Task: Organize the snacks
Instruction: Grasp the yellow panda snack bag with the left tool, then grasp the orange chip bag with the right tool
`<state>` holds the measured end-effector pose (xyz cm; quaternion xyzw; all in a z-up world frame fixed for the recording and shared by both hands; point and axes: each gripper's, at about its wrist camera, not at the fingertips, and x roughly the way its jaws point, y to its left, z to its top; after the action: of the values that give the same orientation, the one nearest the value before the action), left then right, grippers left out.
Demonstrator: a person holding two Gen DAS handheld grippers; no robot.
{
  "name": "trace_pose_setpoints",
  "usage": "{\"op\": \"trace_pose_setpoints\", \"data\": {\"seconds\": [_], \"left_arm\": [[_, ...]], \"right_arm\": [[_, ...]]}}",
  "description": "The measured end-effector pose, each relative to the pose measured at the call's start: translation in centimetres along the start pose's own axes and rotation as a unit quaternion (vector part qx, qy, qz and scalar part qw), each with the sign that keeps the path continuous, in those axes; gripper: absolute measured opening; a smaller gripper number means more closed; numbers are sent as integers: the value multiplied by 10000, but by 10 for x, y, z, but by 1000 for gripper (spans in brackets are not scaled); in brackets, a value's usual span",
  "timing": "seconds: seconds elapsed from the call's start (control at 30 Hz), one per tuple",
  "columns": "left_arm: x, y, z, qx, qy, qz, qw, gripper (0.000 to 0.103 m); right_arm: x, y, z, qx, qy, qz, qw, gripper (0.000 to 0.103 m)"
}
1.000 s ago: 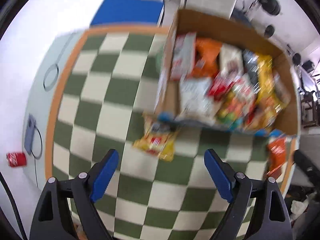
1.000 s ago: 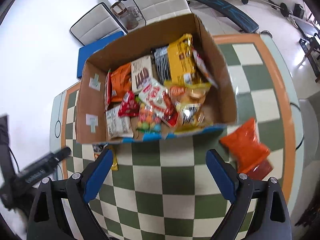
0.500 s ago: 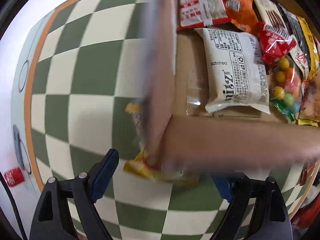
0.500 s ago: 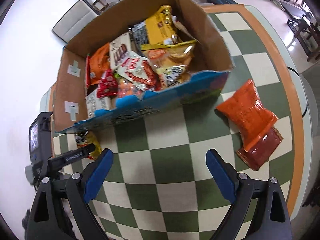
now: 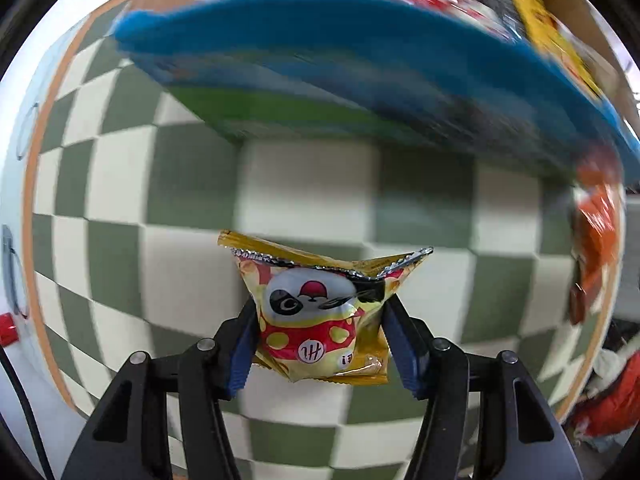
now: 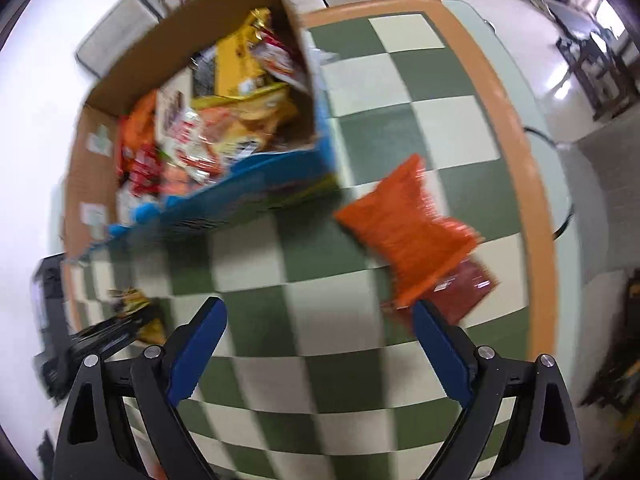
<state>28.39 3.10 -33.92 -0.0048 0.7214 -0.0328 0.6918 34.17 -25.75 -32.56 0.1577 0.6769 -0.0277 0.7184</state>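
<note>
My left gripper is shut on a yellow snack bag with a panda face, held just above the green-and-white checkered table. The cardboard box with a blue front, full of snack packets, looms close ahead of it. In the right wrist view the same box stands at the upper left. My right gripper is open and empty above the table. An orange snack bag lies ahead to its right, partly on a dark red packet. The left gripper with the yellow bag shows blurred at the far left.
The table has an orange border close to the orange bag on the right. A red can is at the left beyond the table edge. Chairs and gym gear stand behind the box.
My left gripper has dropped low beside the box, closed on the yellow bag and holds it. My right gripper has swung right, so the orange bag sits closer ahead.
</note>
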Motion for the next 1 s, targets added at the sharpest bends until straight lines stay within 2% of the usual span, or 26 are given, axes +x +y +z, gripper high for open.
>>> {"op": "trace_pose_setpoints", "data": {"seconds": [0.13, 0.23, 0.37, 0.5, 0.63, 0.7, 0.93, 1.0], "left_arm": [[10, -35, -15, -49, 212, -151, 9996, 56], [20, -50, -21, -103, 334, -167, 9992, 56], [29, -62, -29, -141, 406, -88, 9990, 56], [36, -76, -34, -76, 417, -5, 9991, 57], [48, -74, -26, -93, 504, 23, 9987, 57], [49, -75, -25, -62, 538, 47, 9985, 57], [64, -102, -42, -57, 581, -5, 9983, 57], [54, -82, -26, -81, 604, -38, 9981, 58]], "right_arm": [[21, -9, 21, -747, 423, -452, 9953, 96], [43, -19, 36, -1052, 698, -622, 9900, 96], [68, -30, 51, -1340, 788, -876, 9840, 96], [86, -43, 59, -1166, 941, -647, 9866, 95], [89, -55, 57, -693, 1008, -418, 9916, 74], [88, -55, 51, -649, 1070, -412, 9913, 71], [88, -53, 25, -572, 1466, -159, 9874, 71], [83, -56, 26, -428, 1387, 13, 9894, 84]]}}
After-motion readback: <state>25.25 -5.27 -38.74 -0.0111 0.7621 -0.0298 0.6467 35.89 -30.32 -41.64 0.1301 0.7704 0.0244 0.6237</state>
